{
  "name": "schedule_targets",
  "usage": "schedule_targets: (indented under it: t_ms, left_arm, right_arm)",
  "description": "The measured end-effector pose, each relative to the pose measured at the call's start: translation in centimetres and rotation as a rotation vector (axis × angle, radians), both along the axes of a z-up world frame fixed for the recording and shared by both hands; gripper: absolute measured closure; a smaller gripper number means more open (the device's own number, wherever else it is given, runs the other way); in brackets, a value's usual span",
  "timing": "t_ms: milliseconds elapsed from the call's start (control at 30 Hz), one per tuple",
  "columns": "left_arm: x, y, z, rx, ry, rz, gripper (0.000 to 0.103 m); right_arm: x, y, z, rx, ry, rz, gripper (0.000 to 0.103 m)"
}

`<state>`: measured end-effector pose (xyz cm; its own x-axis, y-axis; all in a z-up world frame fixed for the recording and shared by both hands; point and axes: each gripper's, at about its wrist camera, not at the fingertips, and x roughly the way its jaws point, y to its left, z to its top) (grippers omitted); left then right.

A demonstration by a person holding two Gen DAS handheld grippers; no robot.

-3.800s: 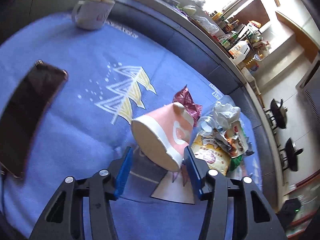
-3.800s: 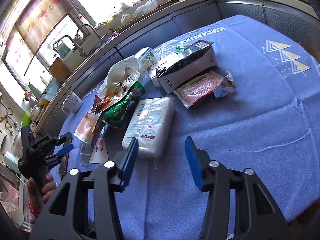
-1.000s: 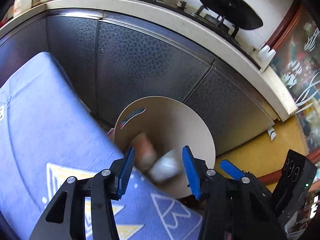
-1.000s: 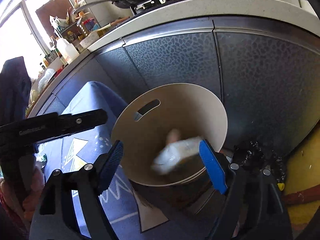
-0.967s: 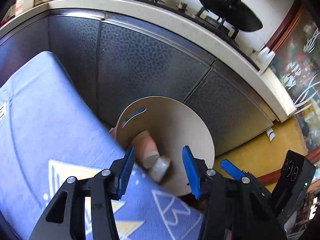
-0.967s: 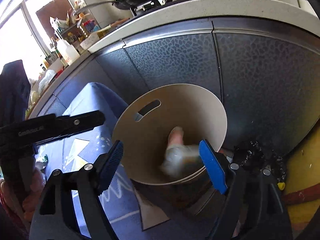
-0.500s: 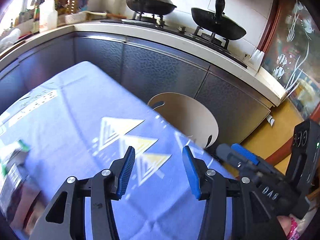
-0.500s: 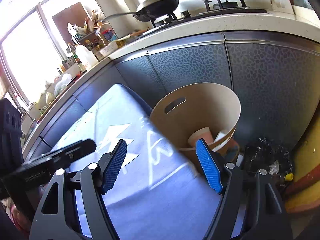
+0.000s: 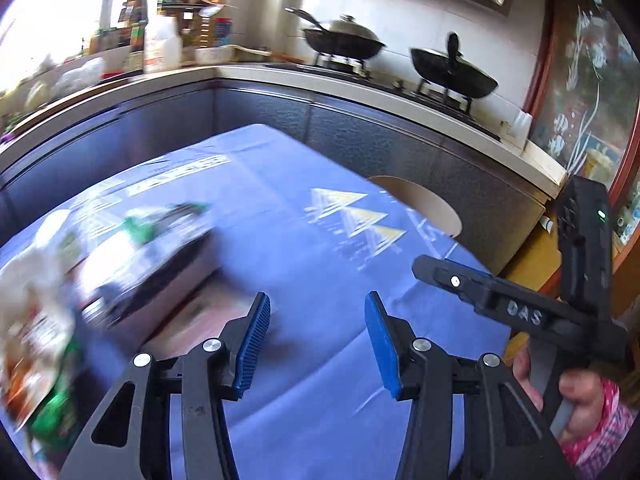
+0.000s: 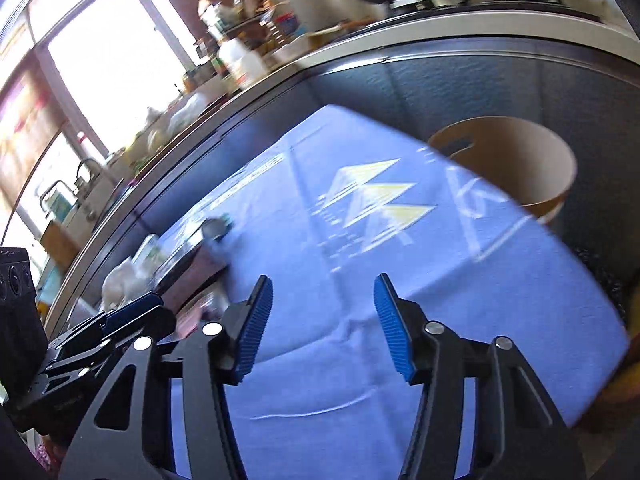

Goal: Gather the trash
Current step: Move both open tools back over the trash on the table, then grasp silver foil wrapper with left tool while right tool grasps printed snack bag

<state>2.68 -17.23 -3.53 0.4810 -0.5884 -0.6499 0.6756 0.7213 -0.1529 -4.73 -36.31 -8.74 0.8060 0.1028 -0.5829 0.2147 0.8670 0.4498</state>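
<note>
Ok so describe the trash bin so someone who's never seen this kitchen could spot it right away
Find the table with the blue cloth in front of the dark cabinets under the stove. The trash bin stands on the floor just past the table's far corner. It is the only round, tan, open-topped container there, with a handle slot in its wall.

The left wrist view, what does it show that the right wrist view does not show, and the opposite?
Only the left wrist view shows the second wok at the right of the stove and the person's hand holding the right hand-held gripper. Only the right wrist view shows the bright window and the sink faucet. Both show the blue tablecloth, the tan trash bin beyond its edge, blurred packaging on the table, and open, empty blue fingers.
</note>
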Motion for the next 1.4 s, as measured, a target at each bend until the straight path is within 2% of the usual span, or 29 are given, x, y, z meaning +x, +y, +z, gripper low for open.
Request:
schedule_targets:
  t_ms: [133, 300, 433, 533, 667, 900, 1000, 1133, 1167, 1267, 1400]
  left_arm:
    - [-0.6, 7.0, 0.3, -0.023, 0.008, 0.087, 0.054]
    - [-0.8, 16.5, 0.0, -0.092, 0.086, 0.25, 0.054]
    - [0.6, 23.3, -1.1, -0.202, 0.197, 0.375, 0.054]
    - [2.5, 26.3, -2.0, -0.317, 0.302, 0.409, 0.054]
    - [5.1, 27.5, -3.2, -0.442, 0.417, 0.39, 0.054]
    - [8.3, 27.4, -6.5, -0.533, 0.582, 0.356, 0.055]
    - [8.8, 27.7, -7.1, -0.591, 0.63, 0.348, 0.059]
    - [9.0, 27.5, -7.0, -0.617, 0.637, 0.337, 0.084]
    - [9.0, 27.6, -6.8, -0.628, 0.633, 0.329, 0.088]
    - [8.4, 27.6, -5.6, -0.622, 0.589, 0.328, 0.089]
    - [6.9, 28.8, -4.1, -0.653, 0.542, 0.313, 0.091]
  right_arm:
    - [1.8, 4.8, 0.1, -0.022, 0.016, 0.111, 0.053]
    - [3.5, 10.4, 0.2, -0.03, 0.037, 0.243, 0.055]
    - [5.4, 14.0, 0.8, -0.013, 0.052, 0.343, 0.059]
    - [6.8, 16.2, 0.9, 0.006, 0.062, 0.391, 0.063]
    - [8.0, 18.9, 1.3, -0.017, 0.058, 0.435, 0.066]
    - [10.6, 22.4, 1.2, -0.029, 0.062, 0.479, 0.073]
    - [11.5, 23.4, 0.4, -0.027, 0.086, 0.495, 0.078]
    - [11.6, 23.8, -0.1, -0.033, 0.095, 0.5, 0.078]
    - [11.5, 23.8, -0.1, -0.034, 0.101, 0.502, 0.078]
    - [10.9, 23.9, -0.3, -0.031, 0.111, 0.503, 0.078]
    - [9.5, 23.6, -0.5, -0.037, 0.122, 0.514, 0.077]
